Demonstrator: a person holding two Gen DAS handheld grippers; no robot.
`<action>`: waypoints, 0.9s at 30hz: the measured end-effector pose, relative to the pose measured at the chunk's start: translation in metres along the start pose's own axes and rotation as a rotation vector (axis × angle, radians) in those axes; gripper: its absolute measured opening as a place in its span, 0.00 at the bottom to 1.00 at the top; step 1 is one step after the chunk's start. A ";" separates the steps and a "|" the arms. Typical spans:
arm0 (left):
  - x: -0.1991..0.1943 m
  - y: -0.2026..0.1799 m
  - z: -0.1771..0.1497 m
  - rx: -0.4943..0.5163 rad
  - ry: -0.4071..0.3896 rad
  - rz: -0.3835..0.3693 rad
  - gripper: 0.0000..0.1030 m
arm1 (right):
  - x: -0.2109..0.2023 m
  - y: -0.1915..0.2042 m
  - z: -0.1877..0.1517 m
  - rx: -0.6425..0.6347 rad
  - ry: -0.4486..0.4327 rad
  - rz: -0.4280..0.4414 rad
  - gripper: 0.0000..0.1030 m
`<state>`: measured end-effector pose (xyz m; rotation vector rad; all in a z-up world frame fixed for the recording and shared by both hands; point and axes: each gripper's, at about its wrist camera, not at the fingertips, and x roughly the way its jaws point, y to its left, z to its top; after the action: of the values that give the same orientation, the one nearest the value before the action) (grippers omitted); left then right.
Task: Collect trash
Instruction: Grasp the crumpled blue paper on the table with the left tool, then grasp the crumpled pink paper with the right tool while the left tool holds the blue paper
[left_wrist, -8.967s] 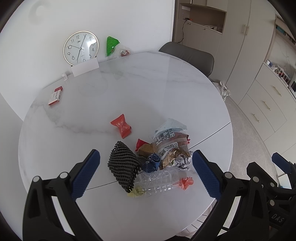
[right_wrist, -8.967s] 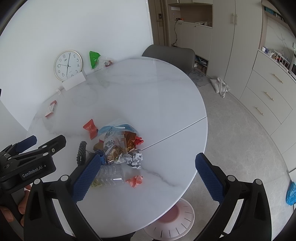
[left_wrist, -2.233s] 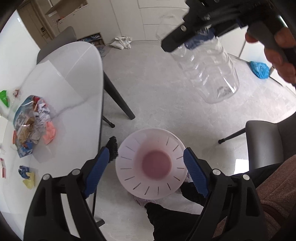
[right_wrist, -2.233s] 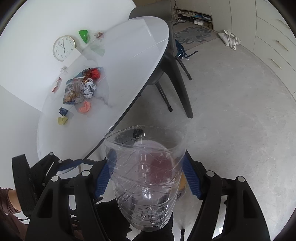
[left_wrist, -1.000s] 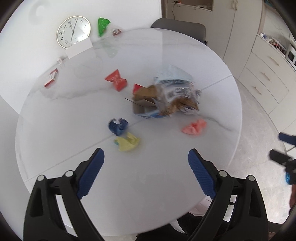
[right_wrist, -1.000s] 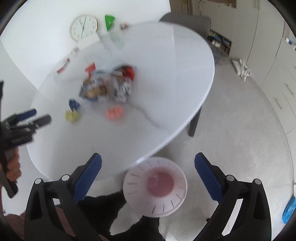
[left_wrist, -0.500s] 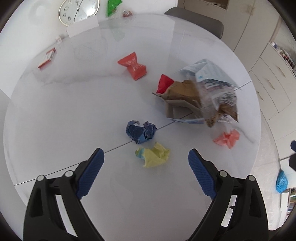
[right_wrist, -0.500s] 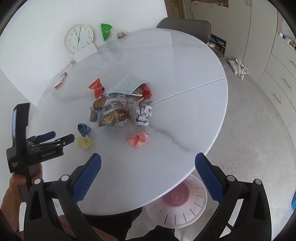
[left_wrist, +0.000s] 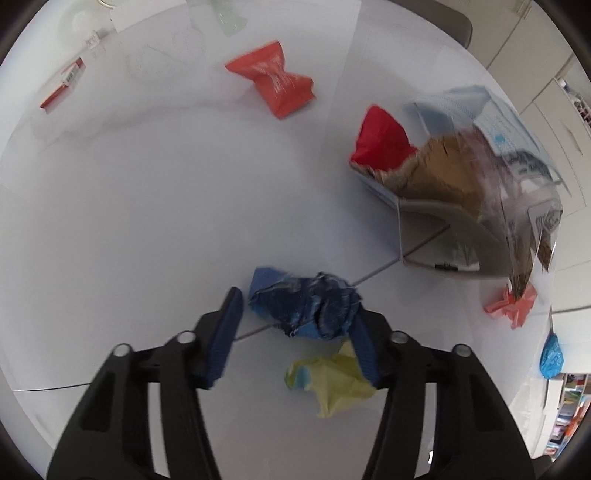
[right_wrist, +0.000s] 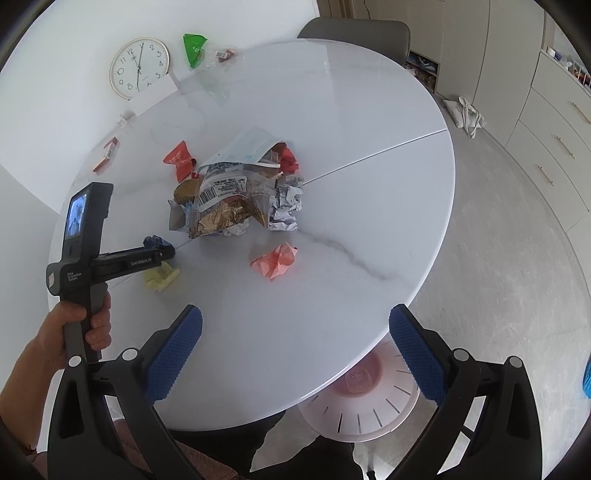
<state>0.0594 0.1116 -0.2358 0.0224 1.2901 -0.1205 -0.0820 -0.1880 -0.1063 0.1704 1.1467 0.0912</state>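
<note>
Blue, crumpled paper (left_wrist: 306, 306) lay between the fingers of the left hand-held gripper (left_wrist: 295, 325), whose jaws were closing around it. The right pad seemed to touch the wad, while a sliver of white desk (left_wrist: 147, 221) showed beside the left pad, so the grip was not yet firm. The step in hand looked like the pick-up of one scrap. Next, the jaws would need to finish closing before any lift, and the wad would then have to travel to the bin.

Just below that gripper's right finger lay a yellow crumpled scrap (left_wrist: 332, 384), close enough to be dragged along. Farther ahead and to the right sat a heap of wrappers and torn packaging (left_wrist: 480, 199), with a red wrapper (left_wrist: 275, 83) ahead beyond it and a pink paper ball (left_wrist: 511, 304) off to the right.

The right hand-held gripper (right_wrist: 295, 350) hung wide apart and empty over the near desk edge. Just beneath its right finger, on the floor partly under the desk, stood a pale pink bin (right_wrist: 362, 410). From this angle, only its slotted top showed, so what lay inside could not be told.
</note>
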 end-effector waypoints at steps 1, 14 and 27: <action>-0.001 0.001 0.001 0.001 0.004 -0.012 0.40 | 0.000 0.000 0.000 0.000 0.000 -0.002 0.98; -0.053 0.003 -0.008 0.020 -0.068 -0.027 0.34 | 0.073 0.012 0.022 -0.055 0.052 0.034 0.86; -0.104 -0.004 -0.034 0.062 -0.092 -0.026 0.34 | 0.123 0.017 0.026 -0.061 0.118 0.012 0.39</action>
<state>-0.0018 0.1184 -0.1458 0.0527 1.1951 -0.1814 -0.0072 -0.1538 -0.2032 0.1190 1.2594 0.1482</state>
